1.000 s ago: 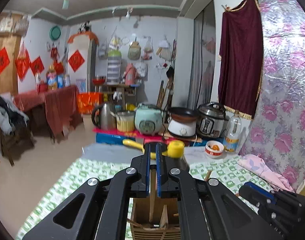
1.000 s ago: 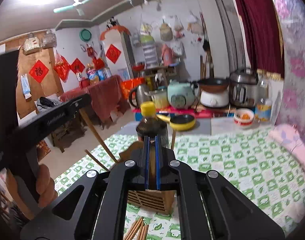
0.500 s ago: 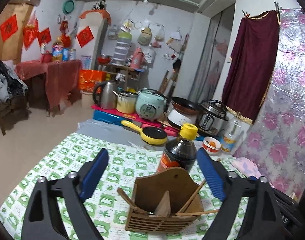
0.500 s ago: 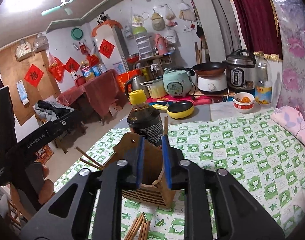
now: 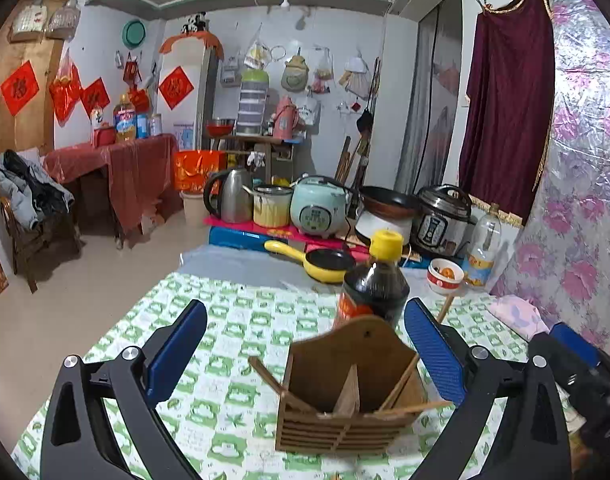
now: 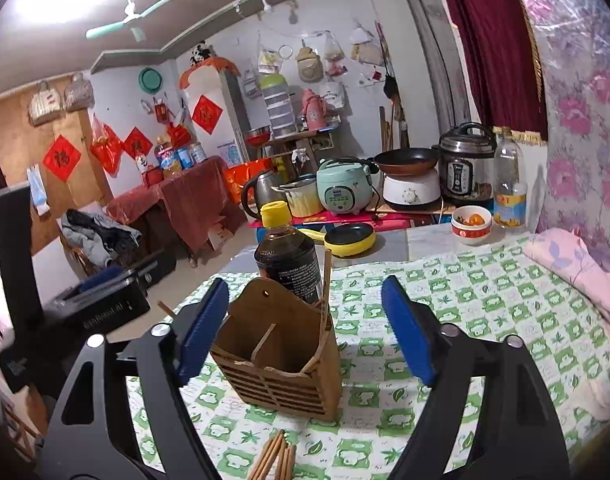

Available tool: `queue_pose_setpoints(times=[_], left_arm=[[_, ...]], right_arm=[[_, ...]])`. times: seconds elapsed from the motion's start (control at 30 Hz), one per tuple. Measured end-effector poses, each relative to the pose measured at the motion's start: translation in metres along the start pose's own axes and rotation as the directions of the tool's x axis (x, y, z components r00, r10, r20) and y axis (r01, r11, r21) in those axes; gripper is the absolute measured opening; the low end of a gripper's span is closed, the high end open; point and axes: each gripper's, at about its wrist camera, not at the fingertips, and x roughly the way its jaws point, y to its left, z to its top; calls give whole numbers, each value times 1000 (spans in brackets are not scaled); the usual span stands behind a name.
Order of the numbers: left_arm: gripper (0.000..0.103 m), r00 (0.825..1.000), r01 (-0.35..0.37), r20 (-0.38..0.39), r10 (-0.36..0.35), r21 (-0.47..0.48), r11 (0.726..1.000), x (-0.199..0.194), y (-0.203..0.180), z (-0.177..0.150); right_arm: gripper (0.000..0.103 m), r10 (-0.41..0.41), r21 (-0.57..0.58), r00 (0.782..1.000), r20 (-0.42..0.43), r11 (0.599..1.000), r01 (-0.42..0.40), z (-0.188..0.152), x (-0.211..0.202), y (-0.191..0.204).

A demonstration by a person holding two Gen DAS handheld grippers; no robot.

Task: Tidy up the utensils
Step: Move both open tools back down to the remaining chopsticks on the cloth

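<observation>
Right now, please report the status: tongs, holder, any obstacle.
Left tongs and right tongs just opened, both empty. Holder upright, few chopsticks inside. Loose ones in front. Bottle close behind.

Surface: table with green-and-white checked cloth (image 6: 485, 300).
On it: wooden utensil holder (image 6: 281, 364), dark sauce bottle (image 6: 287, 256) just behind it, loose chopsticks (image 6: 275, 456) at near edge, pink cloth (image 6: 577, 264) at right.

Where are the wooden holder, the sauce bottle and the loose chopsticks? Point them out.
holder (image 6: 281, 376), right wrist view, slatted front wall
bottle (image 6: 287, 258), right wrist view, dark body
chopsticks (image 6: 275, 458), right wrist view, middle of bundle
</observation>
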Motion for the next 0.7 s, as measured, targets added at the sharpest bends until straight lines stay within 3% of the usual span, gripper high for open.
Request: queue_pose_setpoints(times=[0.2,0.33,0.4,0.57,0.7], left_arm=[[97,995,-3,-100,8,48,999,-6,12,-63],[97,958,-11,-284,50,139,990,1,17,-130],[97,930,-1,-362,64,172,985,-3,20,-159],[97,908,66,-418,19,188,980,-36,27,-196],[97,891,128,-452,-38,170,977,-51,27,-216]], right_arm=[[86,63,23,997,-52,998,-62,-22,-15,2],[91,32,-9,991,-129,999,-33,-84,-24,-6],[91,1,-28,979,-205,1000,-7,-120,-24,-13],[91,-9,-8,941,-338,1000,7,-174,-33,-36],[91,41,63,930,-365,998,-19,-184,-36,-51]])
